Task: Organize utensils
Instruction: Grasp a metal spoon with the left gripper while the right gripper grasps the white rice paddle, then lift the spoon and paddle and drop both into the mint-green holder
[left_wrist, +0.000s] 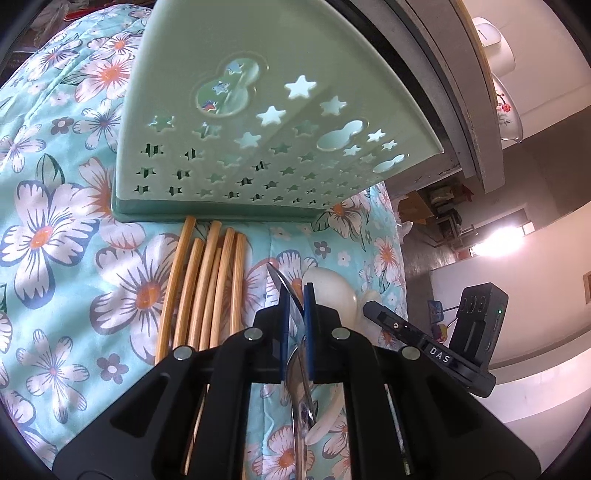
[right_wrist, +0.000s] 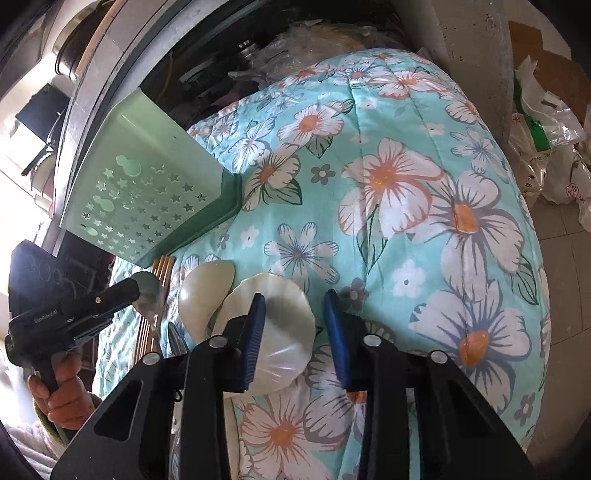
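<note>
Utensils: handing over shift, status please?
Left gripper shut on metal spoon. Right gripper open over white spoon. Chopsticks beside green holder.

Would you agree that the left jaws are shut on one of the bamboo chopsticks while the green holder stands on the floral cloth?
Not quite. In the left wrist view the left gripper is shut on a metal spoon, not a chopstick; the bamboo chopsticks lie loose beside it. The green holder does stand on the floral cloth.

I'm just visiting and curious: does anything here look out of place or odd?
Yes. The green holder stands on a soft floral quilt, while the chopsticks and white spoons lie loose on the fabric in front of it, not inside. Nothing looks spilled or broken.
</note>
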